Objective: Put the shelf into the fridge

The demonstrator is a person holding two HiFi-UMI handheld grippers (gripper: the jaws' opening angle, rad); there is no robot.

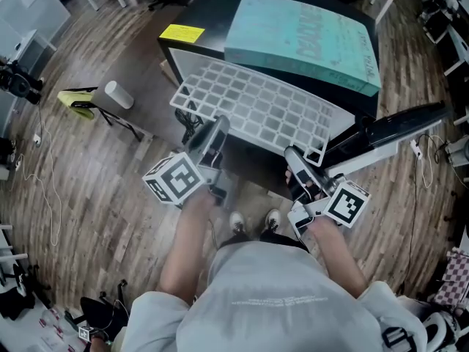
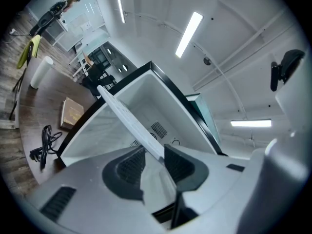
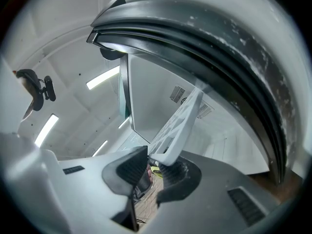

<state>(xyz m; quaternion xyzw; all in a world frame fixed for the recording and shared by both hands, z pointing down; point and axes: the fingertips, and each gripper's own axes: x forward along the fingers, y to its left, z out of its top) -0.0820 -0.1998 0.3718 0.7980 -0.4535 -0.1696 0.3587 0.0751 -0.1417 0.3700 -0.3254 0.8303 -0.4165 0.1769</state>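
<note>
The white grid shelf point(image 1: 256, 108) hangs level in front of the small black fridge point(image 1: 209, 9), held at its near edge from both sides. My left gripper point(image 1: 211, 139) is shut on its near left edge; in the left gripper view the shelf point(image 2: 126, 116) runs edge-on from between the left gripper point(image 2: 155, 160) jaws toward the white fridge interior point(image 2: 151, 99). My right gripper point(image 1: 294, 158) is shut on the near right corner; the shelf point(image 3: 180, 123) sticks out from the right gripper point(image 3: 155, 167) toward the cavity. The fridge door point(image 1: 399, 127) stands open at the right.
A teal board point(image 1: 308, 39) and a yellow sticker point(image 1: 182, 33) lie on the fridge top. The door's dark gasket point(image 3: 204, 38) arches close over the right gripper. On the wooden floor at left are a white cylinder point(image 1: 119, 94), a flat box point(image 2: 72, 111) and a black cable point(image 2: 44, 141).
</note>
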